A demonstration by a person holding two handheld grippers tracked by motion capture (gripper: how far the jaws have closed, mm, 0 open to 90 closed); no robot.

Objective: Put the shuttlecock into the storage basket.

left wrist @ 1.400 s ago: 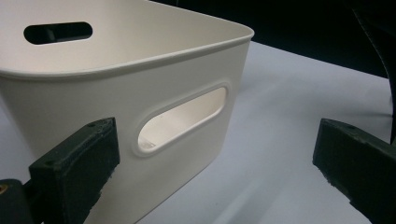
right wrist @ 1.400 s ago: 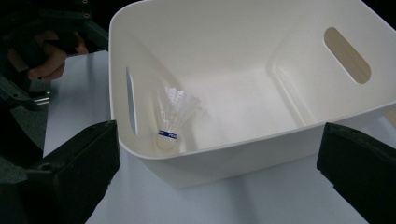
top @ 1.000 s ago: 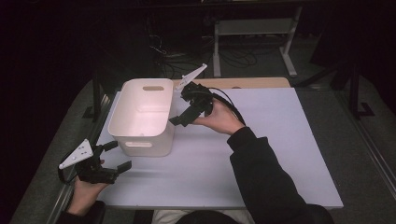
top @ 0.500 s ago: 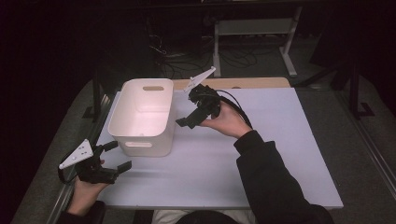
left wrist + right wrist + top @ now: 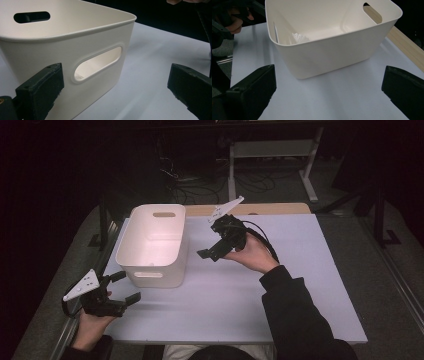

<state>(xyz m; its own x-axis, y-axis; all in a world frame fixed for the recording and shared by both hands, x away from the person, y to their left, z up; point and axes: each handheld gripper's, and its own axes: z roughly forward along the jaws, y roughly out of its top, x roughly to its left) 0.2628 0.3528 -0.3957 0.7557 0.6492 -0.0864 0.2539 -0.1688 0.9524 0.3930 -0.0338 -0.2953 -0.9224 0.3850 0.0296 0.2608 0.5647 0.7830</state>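
Jaws of left gripper and right gripper gape wide, empty, beside white bin.

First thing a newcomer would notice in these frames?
The white bin with cut-out handles, standing on the pale sheet toward its left far part, bright against the dark room. Next, the right gripper, held above the sheet just right of the bin with jaws wide open and nothing in them. The left gripper sits low at the near left corner, open too, aimed at the bin's near wall.
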